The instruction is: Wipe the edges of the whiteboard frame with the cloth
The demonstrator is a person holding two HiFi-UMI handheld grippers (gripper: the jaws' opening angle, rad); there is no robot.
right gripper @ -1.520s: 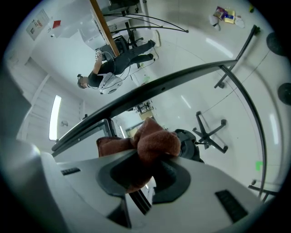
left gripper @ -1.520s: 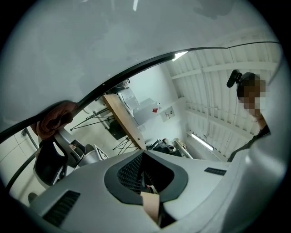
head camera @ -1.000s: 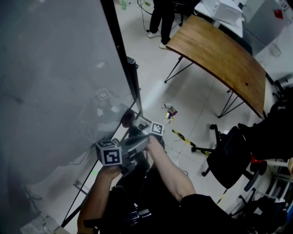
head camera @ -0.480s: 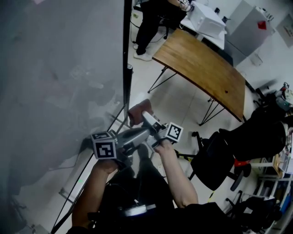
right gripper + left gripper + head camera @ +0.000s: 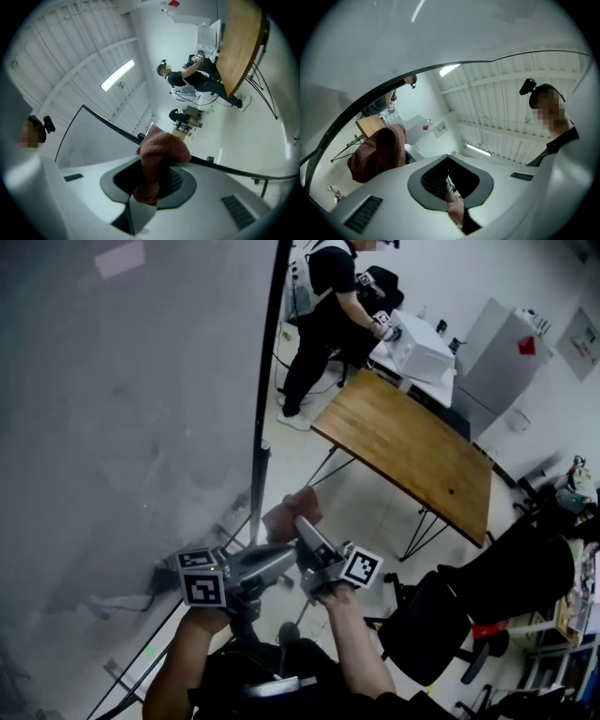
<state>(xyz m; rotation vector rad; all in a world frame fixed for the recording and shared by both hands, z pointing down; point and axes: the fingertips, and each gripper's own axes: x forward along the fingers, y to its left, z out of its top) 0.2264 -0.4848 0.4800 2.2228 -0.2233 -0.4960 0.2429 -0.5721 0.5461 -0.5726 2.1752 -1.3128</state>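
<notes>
The whiteboard [image 5: 122, 409] fills the left of the head view, and its black frame edge [image 5: 265, 399] runs down its right side. A reddish-brown cloth [image 5: 292, 514] sits just right of that edge, low down. My right gripper [image 5: 302, 529] is shut on the cloth [image 5: 159, 150], which bunches out of the jaws and covers part of the black frame [image 5: 108, 124]. My left gripper [image 5: 284, 559] lies close beside the right one, its jaws together with nothing between them [image 5: 450, 183]. It sees the cloth [image 5: 379, 152] to its left, below the frame [image 5: 370, 101].
A wooden table [image 5: 403, 456] on thin black legs stands to the right on the pale floor. A person [image 5: 323, 296] stands behind it at a white machine [image 5: 412, 348]. A black office chair [image 5: 441, 615] is at the lower right.
The head view has lifted and shows more of the room. Both grippers stay side by side at the frame's right edge, and the cloth is still in the right gripper.
</notes>
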